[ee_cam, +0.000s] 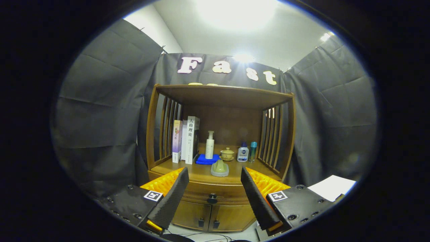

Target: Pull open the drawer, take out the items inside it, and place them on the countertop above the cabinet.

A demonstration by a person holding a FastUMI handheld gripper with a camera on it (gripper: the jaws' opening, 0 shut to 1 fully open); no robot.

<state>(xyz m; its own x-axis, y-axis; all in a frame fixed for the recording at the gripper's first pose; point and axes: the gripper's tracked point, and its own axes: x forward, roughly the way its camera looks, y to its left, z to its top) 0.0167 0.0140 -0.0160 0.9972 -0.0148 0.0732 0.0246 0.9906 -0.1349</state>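
A wooden cabinet [220,148] stands ahead of the claw [213,183], whose fingers are spread wide, holding nothing. Between them, at twelve o'clock, sits the closed drawer [215,194] with its dark knob [212,198]. On the surface [201,173] above: books [186,141] at ten o'clock, a white pump bottle [210,145] on a blue cloth [205,159], a small lidded cup [227,154], and two bottles [247,152] at one o'clock.

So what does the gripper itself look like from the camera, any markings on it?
The gripper has two wedge-shaped fingers with ridged, foam-like inner faces. Each finger sits on a black block with screw heads. A square black-and-white marker tag is on each block.
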